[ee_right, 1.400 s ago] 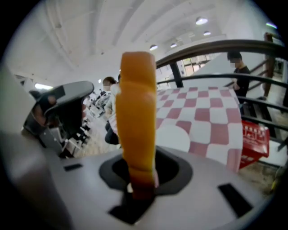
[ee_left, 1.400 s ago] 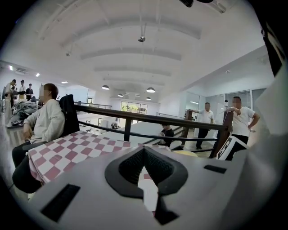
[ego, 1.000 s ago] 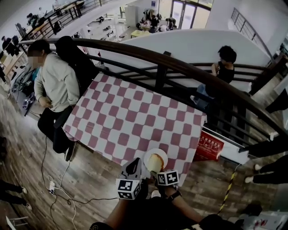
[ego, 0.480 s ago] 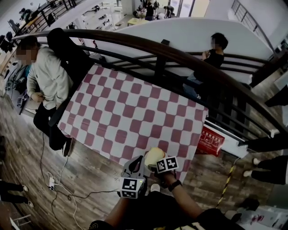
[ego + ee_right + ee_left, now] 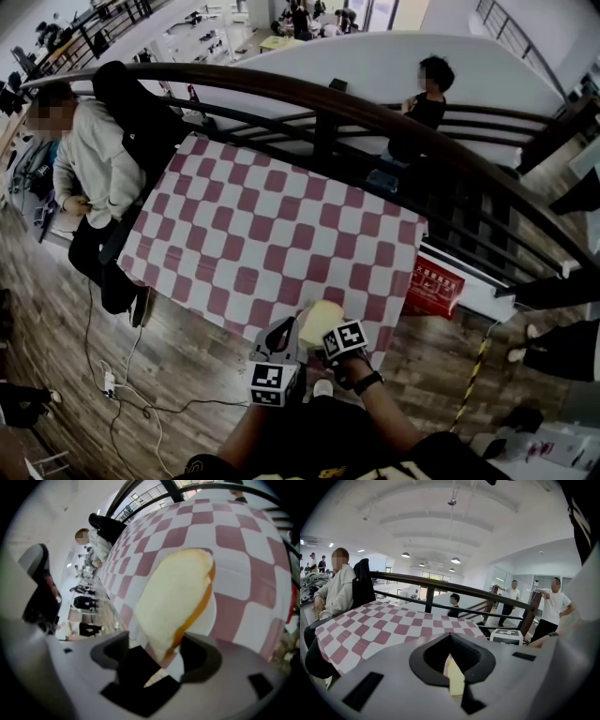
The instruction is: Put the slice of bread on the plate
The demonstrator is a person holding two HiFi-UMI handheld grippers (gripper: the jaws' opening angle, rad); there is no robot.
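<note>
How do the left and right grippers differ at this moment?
Jaws: left gripper together, empty; right gripper opening, slice of bread between them. Aim: left gripper out across the checkered table; right gripper down onto the plate. Both sit at the table's near edge.

Red-and-white chequered cloth-covered surface [image 5: 272, 234] spreads ahead of jaws. Dark curved wooden railing [image 5: 375, 117] along its far edge; low white wall [image 5: 394, 70] beyond. Brown wood-plank floor [image 5: 56, 347] below and left of jaws, white power strip with thin cables [image 5: 106, 382] lying on it. White vaulted ceiling [image 5: 454, 522] high above jaws; round hanging lamps [image 5: 455, 560] lit.
</note>
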